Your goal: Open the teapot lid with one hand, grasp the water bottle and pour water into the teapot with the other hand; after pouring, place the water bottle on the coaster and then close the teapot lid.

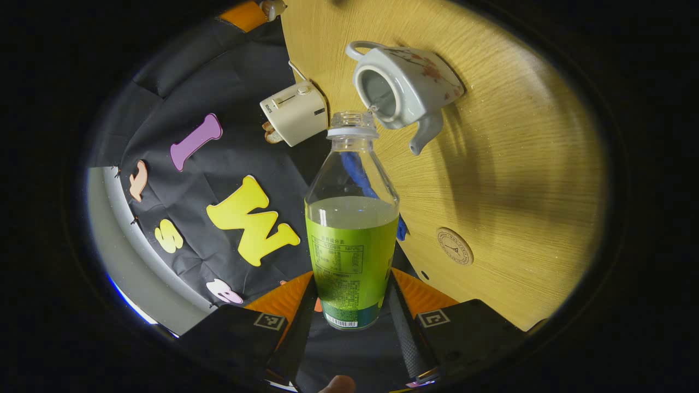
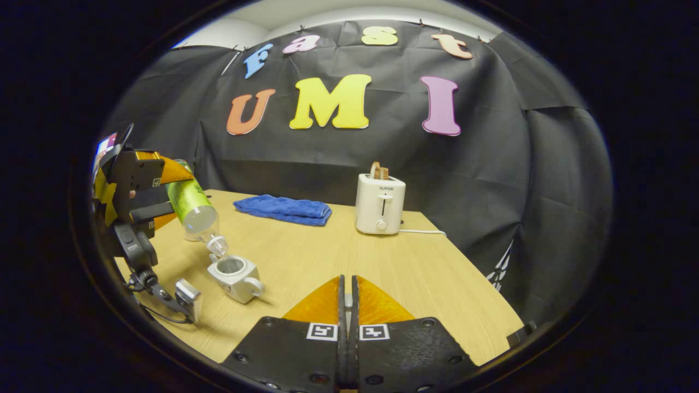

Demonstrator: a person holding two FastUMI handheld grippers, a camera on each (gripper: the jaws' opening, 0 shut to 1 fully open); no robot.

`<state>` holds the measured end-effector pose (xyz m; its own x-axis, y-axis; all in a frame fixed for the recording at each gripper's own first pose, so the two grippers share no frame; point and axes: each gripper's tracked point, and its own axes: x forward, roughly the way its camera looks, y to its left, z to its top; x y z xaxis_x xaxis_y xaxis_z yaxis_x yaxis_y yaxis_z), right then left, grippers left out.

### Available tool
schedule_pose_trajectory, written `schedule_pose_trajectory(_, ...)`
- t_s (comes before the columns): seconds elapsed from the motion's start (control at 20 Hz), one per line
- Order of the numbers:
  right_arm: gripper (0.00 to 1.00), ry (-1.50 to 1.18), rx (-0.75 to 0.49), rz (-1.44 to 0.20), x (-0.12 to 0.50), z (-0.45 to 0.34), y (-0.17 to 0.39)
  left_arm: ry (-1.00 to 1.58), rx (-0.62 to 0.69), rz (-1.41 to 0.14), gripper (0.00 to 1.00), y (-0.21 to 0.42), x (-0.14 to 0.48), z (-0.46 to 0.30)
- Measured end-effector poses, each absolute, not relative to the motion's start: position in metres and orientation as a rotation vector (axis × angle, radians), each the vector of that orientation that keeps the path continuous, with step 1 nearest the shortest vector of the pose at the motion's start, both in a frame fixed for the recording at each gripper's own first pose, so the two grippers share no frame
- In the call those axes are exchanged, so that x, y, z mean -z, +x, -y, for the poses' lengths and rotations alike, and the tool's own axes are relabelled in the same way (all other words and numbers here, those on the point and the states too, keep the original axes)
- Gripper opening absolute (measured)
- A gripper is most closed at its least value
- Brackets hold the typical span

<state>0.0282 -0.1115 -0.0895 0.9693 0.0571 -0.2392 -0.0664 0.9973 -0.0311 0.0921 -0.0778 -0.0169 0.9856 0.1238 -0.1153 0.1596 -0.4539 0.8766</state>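
Left tongs (image 1: 349,305) clamp tilted water bottle (image 1: 352,245) over open teapot (image 1: 404,87); right tongs (image 2: 347,305) closed, possibly pinching something small. Risk: misaligned mouth spills onto counter (image 1: 519,180).

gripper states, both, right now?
Left gripper: shut on the clear green-labelled plastic water bottle, tilted over the open white ceramic teapot.
Right gripper: shut; a small piece shows between its fingers, unidentifiable.

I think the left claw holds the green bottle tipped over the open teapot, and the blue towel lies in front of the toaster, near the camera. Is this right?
One detail is wrong. The left claw does hold the bottle tipped over the open teapot, but the right gripper view shows the blue towel lying to the left of the toaster, at the table's far edge by the wall, not in front of it.
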Motion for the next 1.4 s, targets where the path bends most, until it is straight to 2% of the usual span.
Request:
schedule_pose_trajectory(1.1, 0.00, -0.048, -0.060, -0.239, 0.0888, 0.1113, 0.0282, 2.077, 0.026, -0.160, 0.73, 0.0955, 0.0169, 0.0812)
schedule_pose_trajectory(1.4, 0.00, -0.043, -0.061, -0.231, 0.0833, 0.1095, 0.0293, 1.935, 0.022, -0.134, 0.73, 0.0984, 0.0177, 0.0761)
